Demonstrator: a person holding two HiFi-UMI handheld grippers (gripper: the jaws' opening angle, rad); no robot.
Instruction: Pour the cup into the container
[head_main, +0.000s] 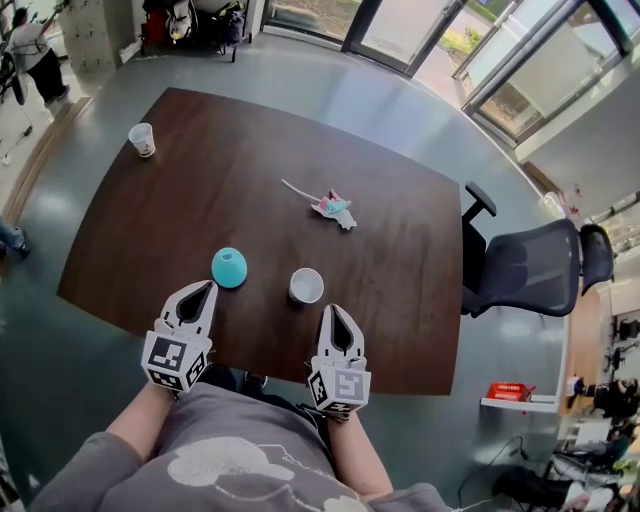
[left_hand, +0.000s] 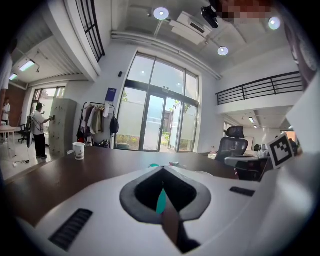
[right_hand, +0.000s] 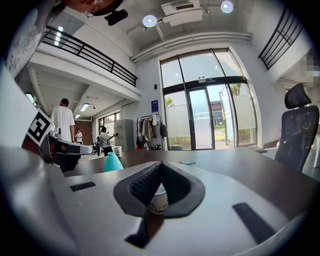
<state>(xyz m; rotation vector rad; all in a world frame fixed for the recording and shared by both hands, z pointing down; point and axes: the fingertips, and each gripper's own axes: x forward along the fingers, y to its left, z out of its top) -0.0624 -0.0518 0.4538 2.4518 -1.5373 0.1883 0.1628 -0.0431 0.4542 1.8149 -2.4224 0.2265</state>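
Note:
On the dark wooden table (head_main: 200, 200) a teal, bottle-like container (head_main: 229, 267) stands near the front edge. A white paper cup (head_main: 306, 285) stands upright just to its right. My left gripper (head_main: 208, 289) is shut and empty, with its tips just short of the teal container. My right gripper (head_main: 335, 313) is also shut and empty, a little nearer than the white cup. In the left gripper view the teal container (left_hand: 161, 200) shows through the gap behind the closed jaws. In the right gripper view the white cup (right_hand: 159, 200) shows the same way, and the teal container (right_hand: 113, 162) stands at the left.
A second paper cup (head_main: 143, 139) stands at the table's far left corner. Crumpled wrappers (head_main: 333, 206) lie in the middle of the table. A black office chair (head_main: 530, 265) stands at the right side. People stand far off at the left of the room.

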